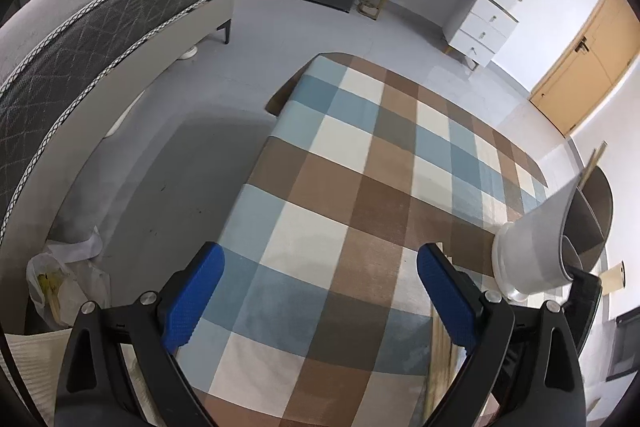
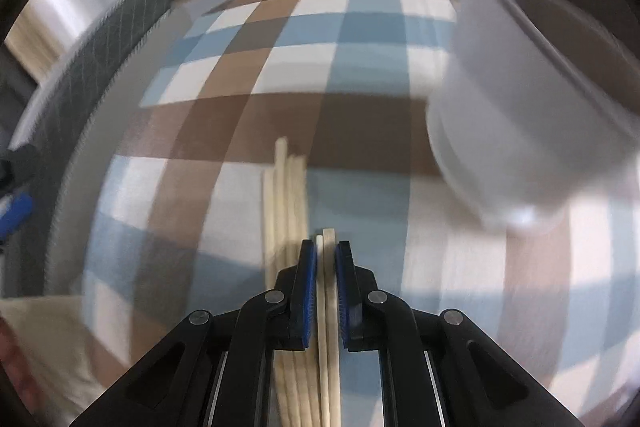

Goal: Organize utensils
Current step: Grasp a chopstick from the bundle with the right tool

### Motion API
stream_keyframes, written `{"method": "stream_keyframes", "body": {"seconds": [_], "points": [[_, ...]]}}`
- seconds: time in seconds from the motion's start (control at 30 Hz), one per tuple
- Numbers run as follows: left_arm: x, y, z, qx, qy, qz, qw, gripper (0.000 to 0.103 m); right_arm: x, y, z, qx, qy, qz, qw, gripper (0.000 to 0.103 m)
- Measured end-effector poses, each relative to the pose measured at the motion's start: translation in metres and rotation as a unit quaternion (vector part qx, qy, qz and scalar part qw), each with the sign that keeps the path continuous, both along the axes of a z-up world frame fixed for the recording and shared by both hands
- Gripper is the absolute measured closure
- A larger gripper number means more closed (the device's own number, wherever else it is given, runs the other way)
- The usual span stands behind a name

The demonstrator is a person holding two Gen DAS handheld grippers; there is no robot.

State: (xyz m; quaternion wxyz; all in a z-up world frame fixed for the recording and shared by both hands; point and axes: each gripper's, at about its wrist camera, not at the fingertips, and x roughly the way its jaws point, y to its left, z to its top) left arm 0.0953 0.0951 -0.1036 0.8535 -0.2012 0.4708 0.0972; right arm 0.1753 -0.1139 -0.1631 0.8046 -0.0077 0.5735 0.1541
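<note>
We have a pair of chopsticks (image 2: 329,291) clenched between the blue pads of the right gripper (image 2: 327,251), their long axis running straight forward along the fingers, tips poking just past the pads and pointing away from us toward the far end of the checked tablecloth (image 2: 280,75). The white holder (image 2: 508,115) lies ahead and to the right of those tips, tilted so that its mouth leans away toward the upper right (the picture is smeared by motion, so we cannot read its exact lean).

What the next move seems to turn on, in our judgement, is lining that long axis up with the holder's opening: the sticks point forward, the mouth sits off to the right and higher, so we would need to swing right and tip the points toward it.

The rest of the chopsticks (image 2: 286,195) lie in a loose bundle on the cloth just left of the held pair, parallel to them and pointing the same way.

The left gripper (image 1: 320,291) hangs released over the tablecloth (image 1: 360,147), fingers spread wide with nothing between them. From its view the holder (image 1: 532,243) stands just to its right, with a stick (image 1: 592,163) showing behind the rim. The right gripper is the nearer one to the job, since it carries the sticks.
</note>
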Motion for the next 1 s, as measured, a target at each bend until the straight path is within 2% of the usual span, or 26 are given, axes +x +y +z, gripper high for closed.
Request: {"method": "stream_keyframes", "body": {"seconds": [0.1, 0.2, 0.33, 0.53, 0.73, 1.0], "points": [[0.0, -0.005, 0.001, 0.005, -0.002, -0.011, 0.9999, 0.009, -0.011, -0.009, 0.003, 0.034, 0.006, -0.024, 0.999, 0.092], [0.0, -0.009, 0.002, 0.006, -0.002, -0.02, 0.9998, 0.009, -0.017, -0.01, 0.014, 0.021, -0.023, -0.02, 0.999, 0.09], [-0.001, -0.008, 0.001, 0.002, 0.0, -0.02, 0.9998, 0.009, -0.023, -0.013, 0.019, 0.008, -0.024, -0.018, 1.0, 0.088], [-0.001, -0.009, 0.0, -0.007, 0.006, -0.02, 0.9998, 0.009, -0.022, -0.004, 0.002, -0.028, 0.001, 0.005, 1.0, 0.088], [-0.001, -0.005, -0.001, -0.017, 0.009, -0.011, 0.9998, 0.009, -0.02, -0.001, -0.003, -0.056, 0.004, 0.005, 0.998, 0.088], [0.0, -0.005, -0.011, -0.012, 0.028, -0.016, 0.9994, 0.009, -0.006, 0.015, -0.007, -0.083, -0.031, 0.045, 0.995, 0.089]]}}
